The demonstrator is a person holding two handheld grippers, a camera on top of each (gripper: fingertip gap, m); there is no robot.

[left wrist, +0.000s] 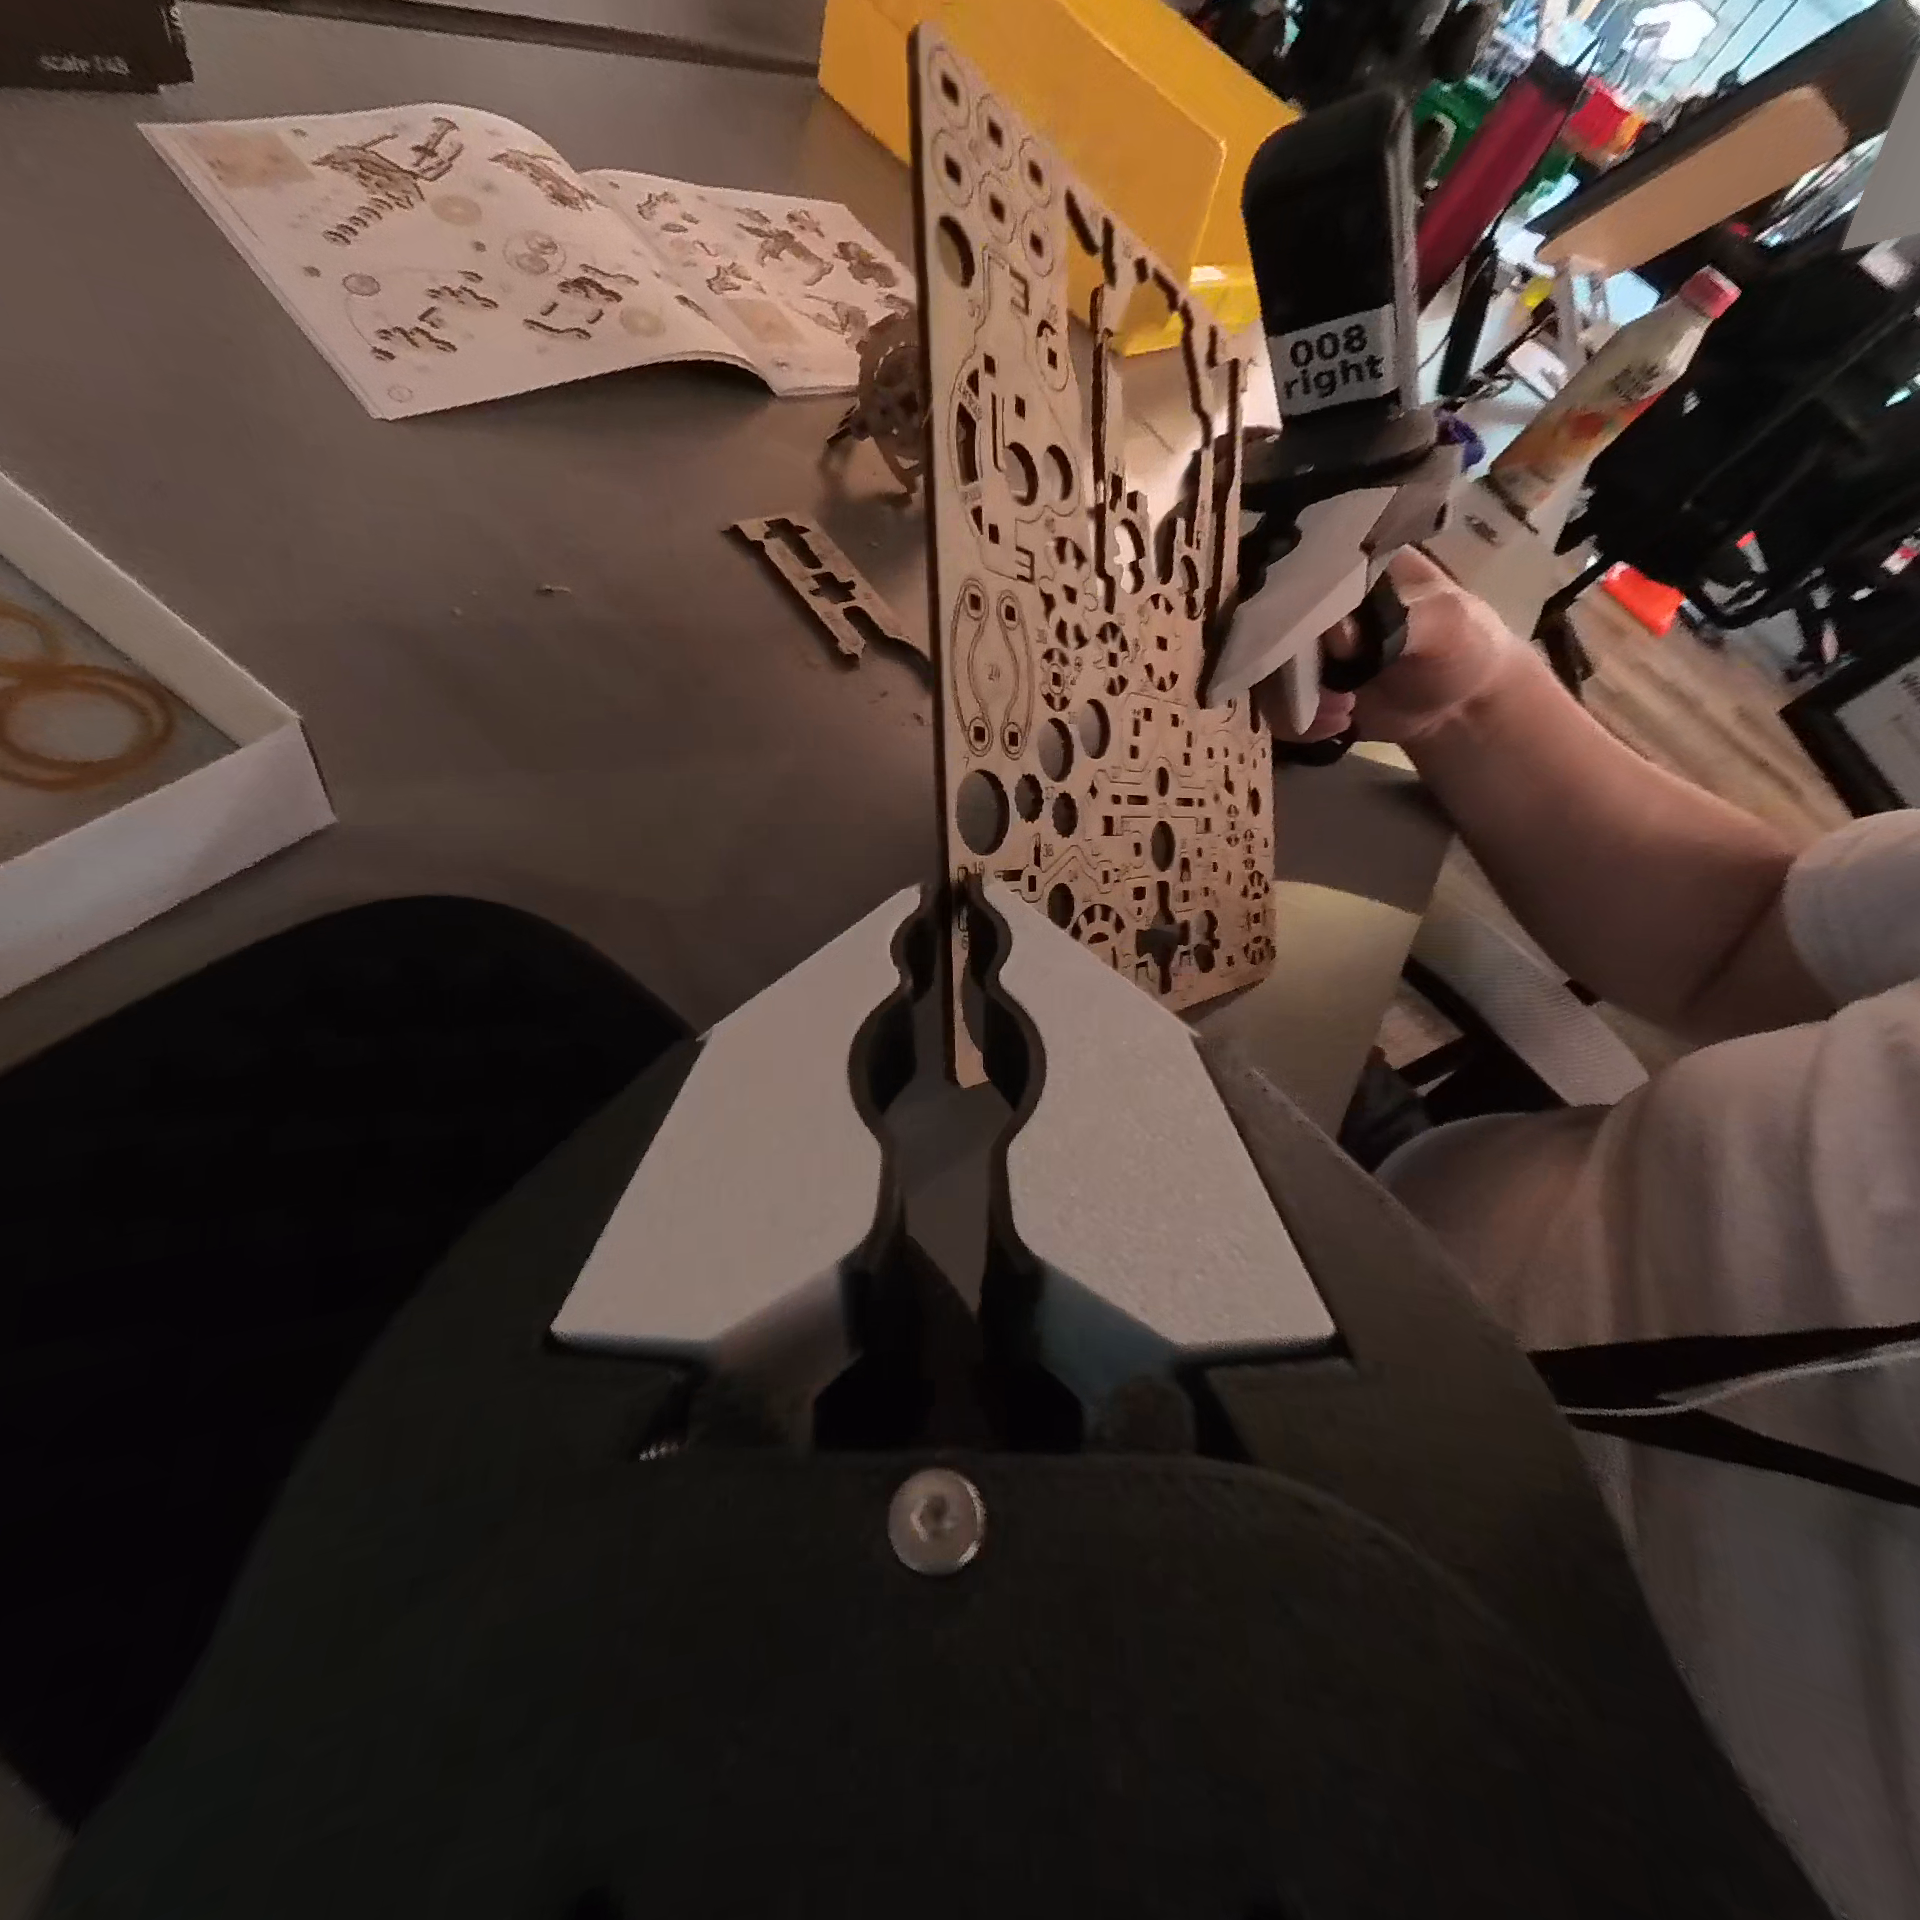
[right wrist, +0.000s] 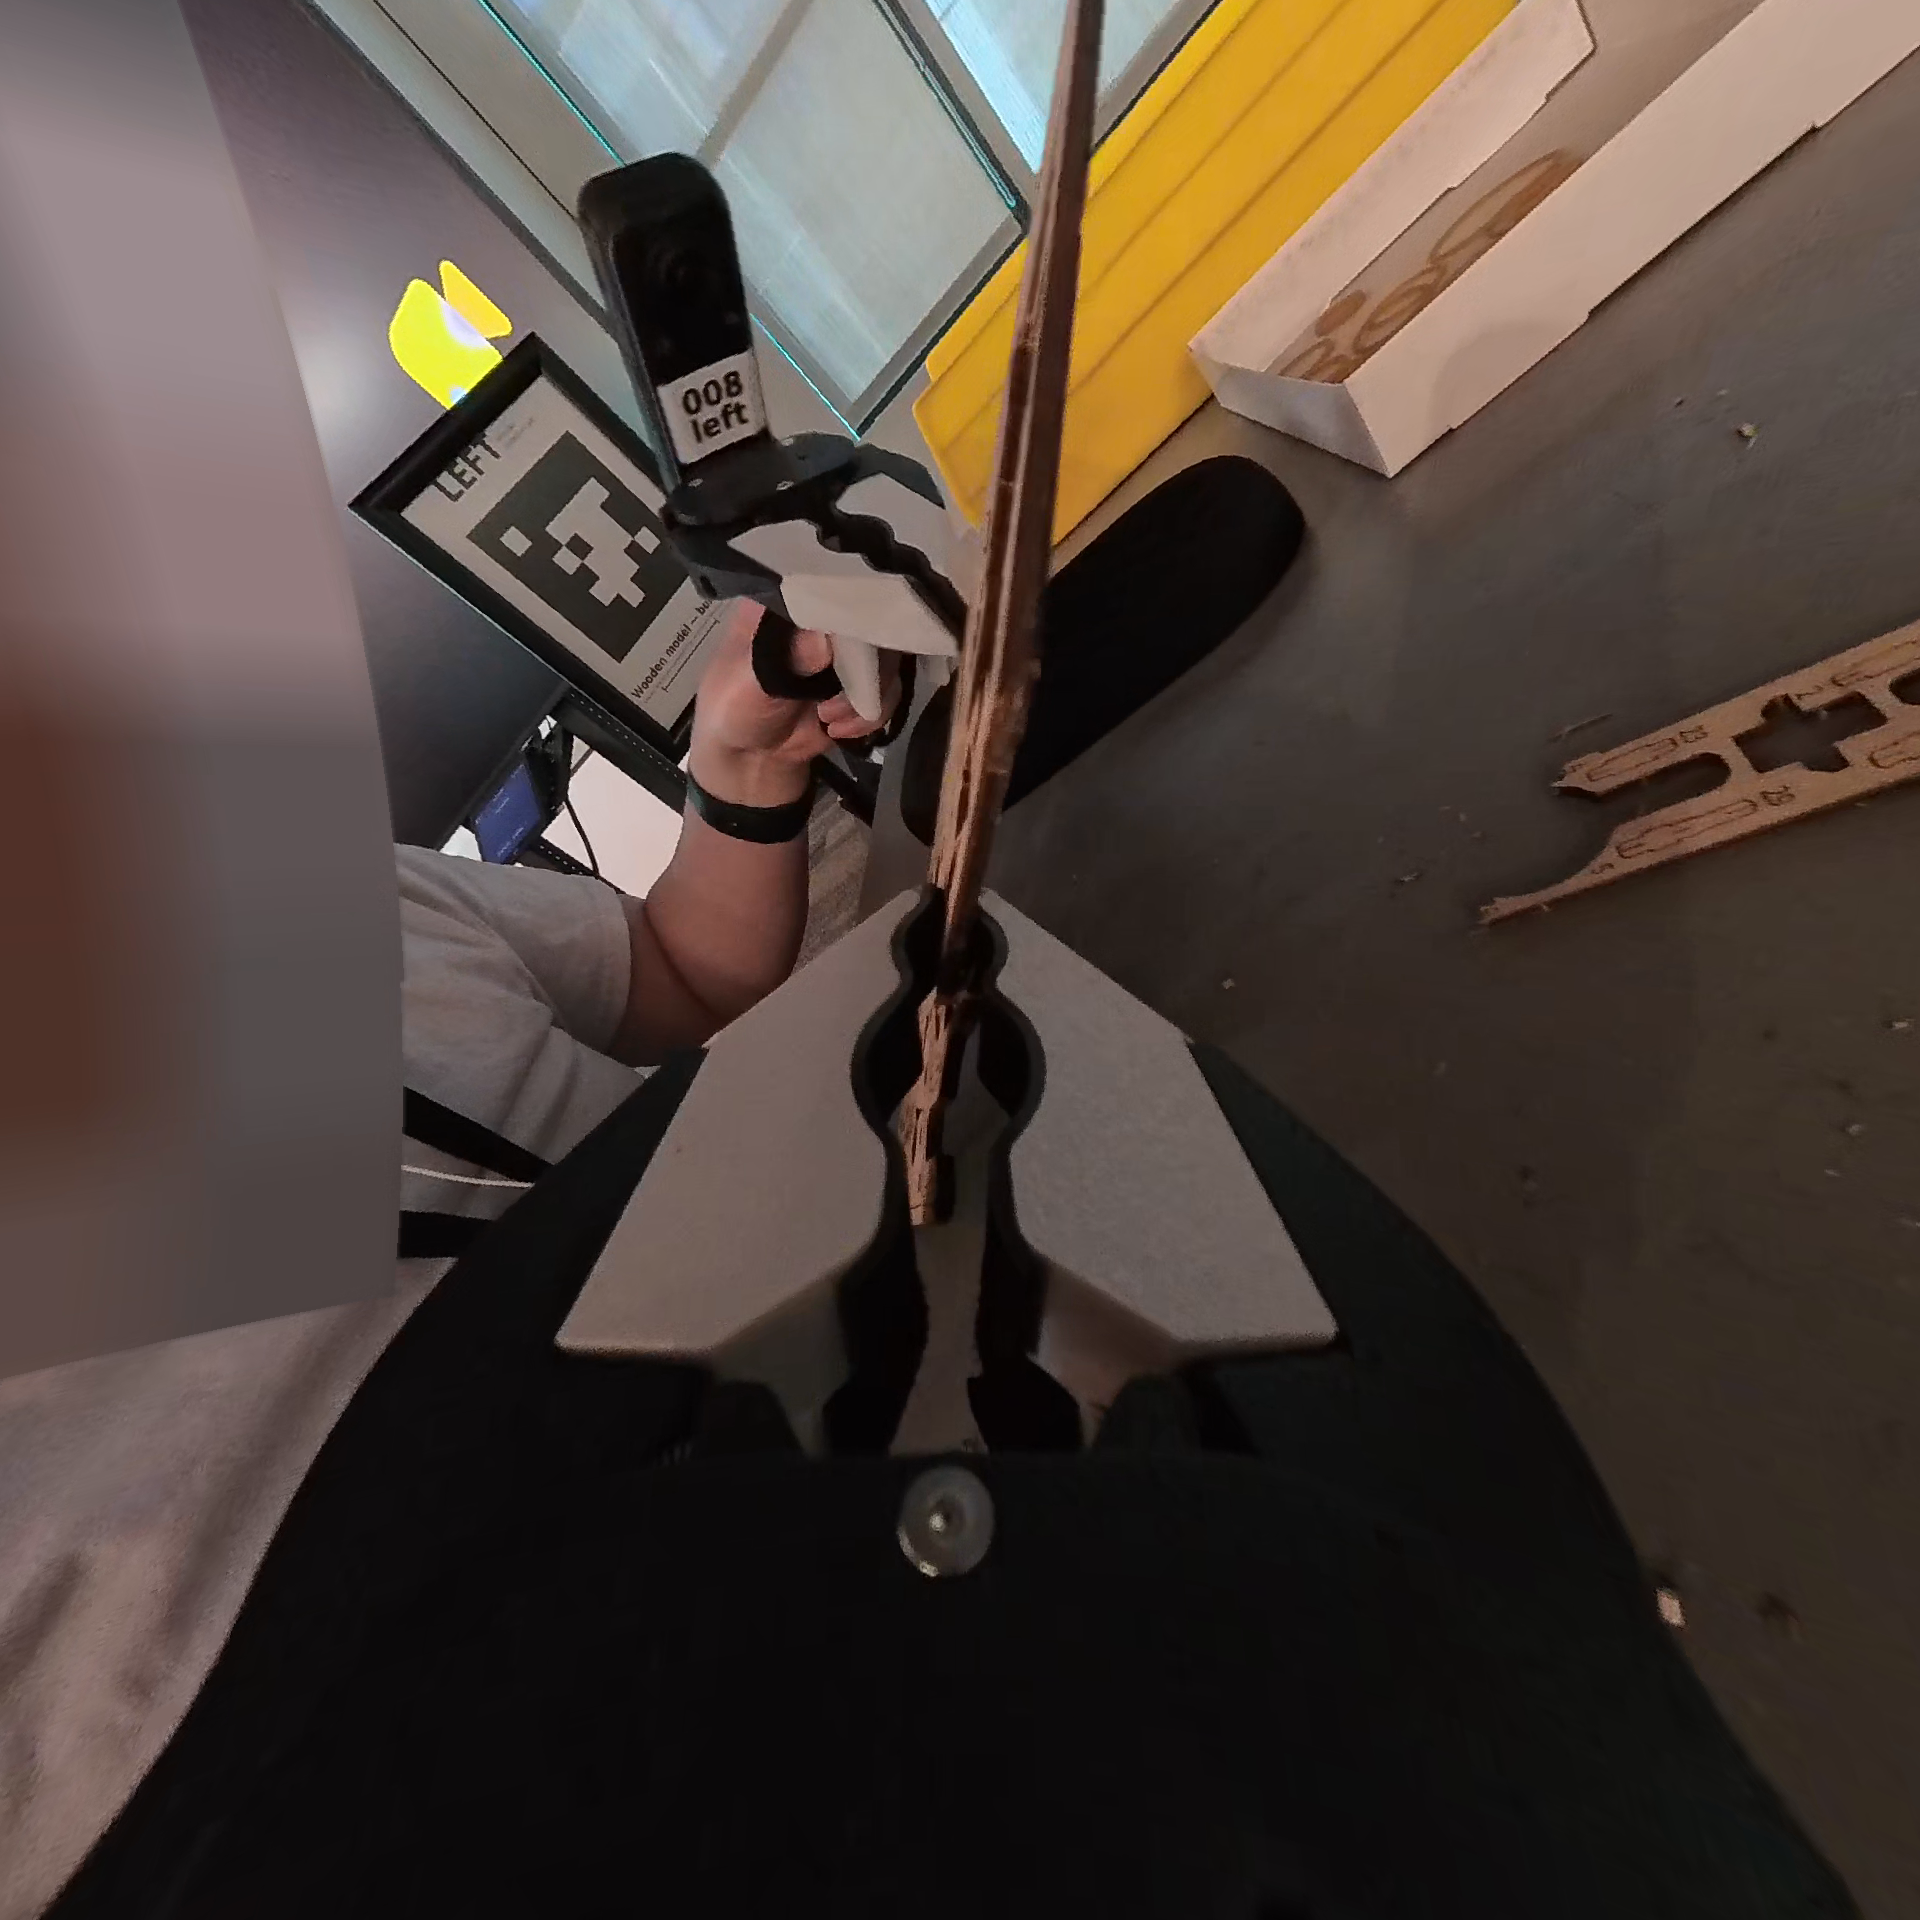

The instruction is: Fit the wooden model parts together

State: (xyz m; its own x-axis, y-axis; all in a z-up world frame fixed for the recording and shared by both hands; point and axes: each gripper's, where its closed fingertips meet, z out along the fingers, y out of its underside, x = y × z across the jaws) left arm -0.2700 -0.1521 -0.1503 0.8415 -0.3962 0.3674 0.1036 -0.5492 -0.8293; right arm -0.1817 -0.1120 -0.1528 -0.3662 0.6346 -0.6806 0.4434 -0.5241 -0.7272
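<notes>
Wooden parts sheet [left wrist: 1101,582] held upright above the table [left wrist: 499,665], pinched at one corner by the left gripper [left wrist: 951,935], far edge clamped by the right gripper [right wrist: 956,966], likely firmly. Loose offcut strip [right wrist: 1745,769] lies right of the right gripper; grey surface around it bare.

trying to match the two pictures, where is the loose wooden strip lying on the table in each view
Left wrist view: the loose wooden strip lies flat on the table, centre-left, just left of the upright wooden sheet.
Right wrist view: the strip lies at the right edge, mid-height.
Shared landmark: the yellow box behind the sheet.
</notes>
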